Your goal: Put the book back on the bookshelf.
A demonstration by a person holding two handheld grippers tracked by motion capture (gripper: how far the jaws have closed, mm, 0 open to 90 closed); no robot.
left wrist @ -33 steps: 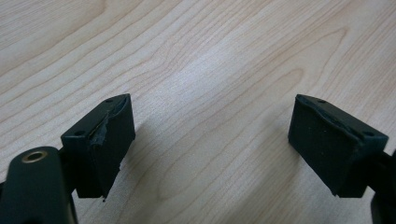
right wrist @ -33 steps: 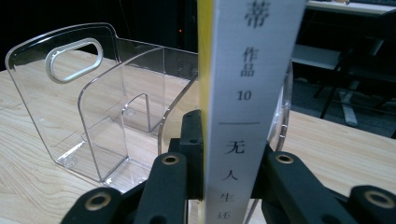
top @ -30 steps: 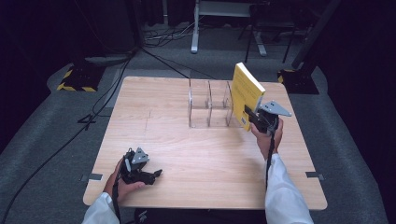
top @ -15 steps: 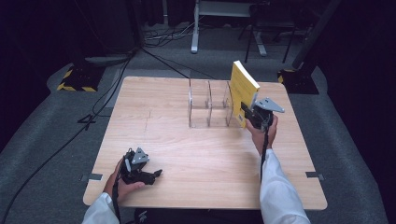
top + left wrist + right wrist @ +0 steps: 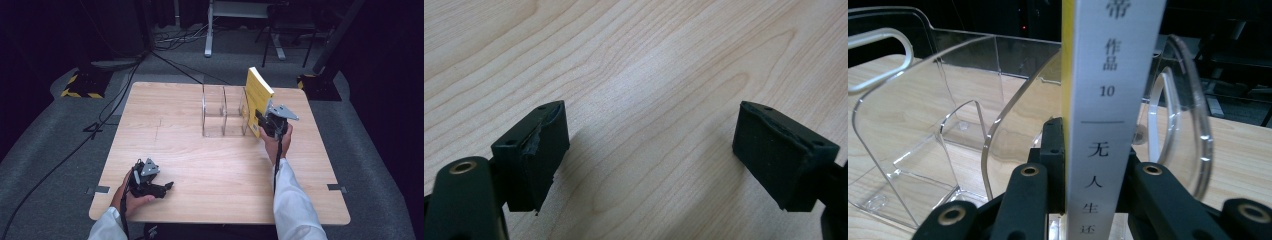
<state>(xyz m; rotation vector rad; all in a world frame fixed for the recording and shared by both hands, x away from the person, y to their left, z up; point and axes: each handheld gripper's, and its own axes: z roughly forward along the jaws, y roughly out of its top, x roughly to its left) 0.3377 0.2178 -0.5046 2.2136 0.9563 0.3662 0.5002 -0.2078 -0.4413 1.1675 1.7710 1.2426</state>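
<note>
A yellow-covered book with a white spine stands upright in my right gripper, whose jaws are shut on its lower part. The book sits at the right end of a clear acrylic divider rack at the middle back of the table; in the right gripper view its spine lies between two curved clear dividers. My left gripper rests on the wood near the table's front left corner, open, its pads wide apart with bare wood between them.
The wooden table holds the rack and both hands. Around it lies grey carpet with black cables at the left. A metal stand and dark equipment are behind the table.
My right gripper has carried the book leftward and a little down, closer to the rack's right end. The left gripper has stayed where it was.
</note>
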